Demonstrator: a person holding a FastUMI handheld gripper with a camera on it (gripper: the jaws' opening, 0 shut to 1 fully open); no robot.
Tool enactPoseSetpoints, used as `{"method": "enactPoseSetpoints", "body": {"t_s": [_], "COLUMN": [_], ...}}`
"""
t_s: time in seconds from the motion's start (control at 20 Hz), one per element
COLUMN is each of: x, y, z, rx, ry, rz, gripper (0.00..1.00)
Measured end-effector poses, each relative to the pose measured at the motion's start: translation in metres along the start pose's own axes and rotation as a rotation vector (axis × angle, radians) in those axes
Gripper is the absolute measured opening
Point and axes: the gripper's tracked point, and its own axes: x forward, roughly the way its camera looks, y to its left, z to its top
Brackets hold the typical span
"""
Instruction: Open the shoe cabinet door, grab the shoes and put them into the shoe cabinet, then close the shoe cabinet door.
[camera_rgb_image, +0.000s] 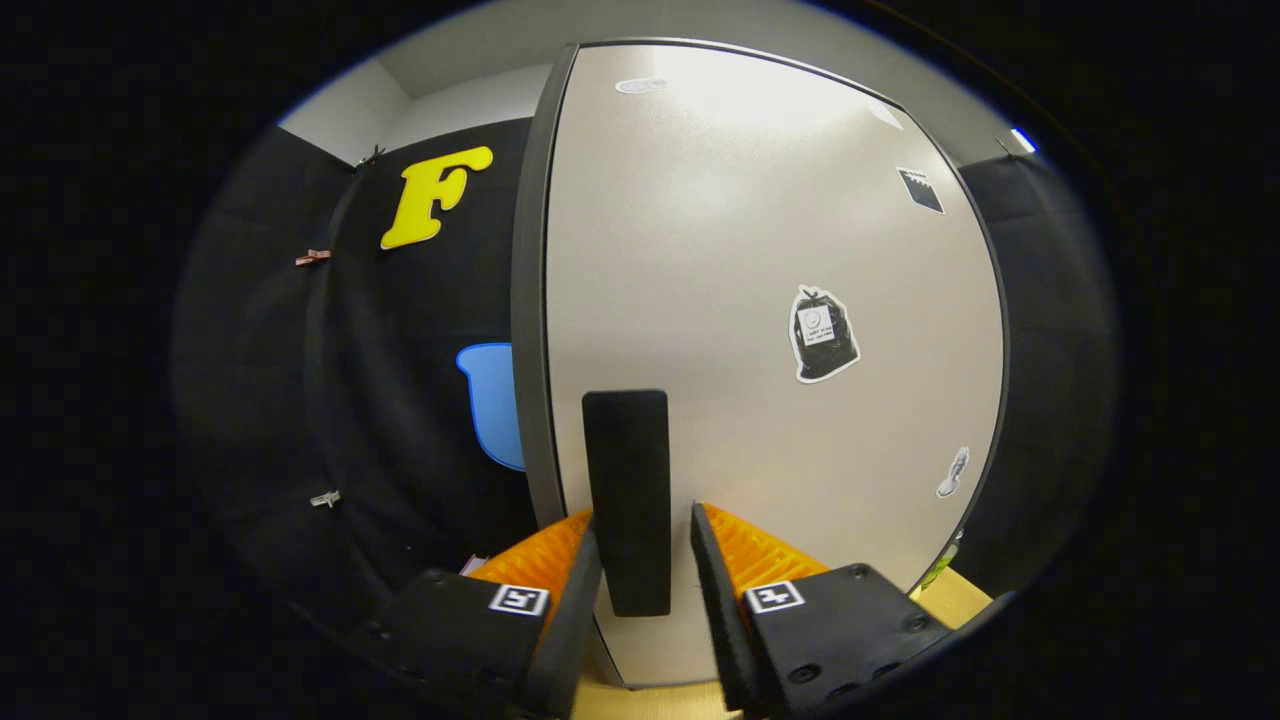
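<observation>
The pale grey shoe cabinet door (760, 250) stands upright right in front of me, with a dark edge (530, 300) running down its left side. A black vertical handle (627, 480) sits on the door near that edge. My gripper (643, 522) is open, and the handle stands between its two fingers. The left finger (583, 590) lies against the handle's side. A thin gap of door shows between the handle and the right finger (712, 580). I cannot tell whether the door is ajar.
Stickers dot the door, among them a black bag sticker (825, 335). The black cloth wall (400, 400) hangs to the left, behind the door's edge. A strip of light wooden surface (960, 598) shows low on the right, with a small green item (940, 566) beside the door.
</observation>
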Motion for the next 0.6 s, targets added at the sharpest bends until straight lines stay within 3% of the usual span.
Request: {"method": "enactPoseSetpoints", "body": {"t_s": [0.15, 0.2, 0.3, 0.5, 0.6], "x": [0.007, -0.002, -0.002, -0.002, -0.008], "y": [0.001, 0.002, 0.004, 0.003, 0.001], "z": [-0.001, 0.002, 0.000, -0.001, -0.002], "rx": [-0.009, -0.012, -0.013, -0.036, -0.034], "ry": [-0.004, -0.004, 0.000, 0.025, 0.042], "rz": [0.001, -0.007, -0.011, -0.013, 0.006], "gripper": [0.48, 0.36, 0.36, 0.18, 0.18]}}
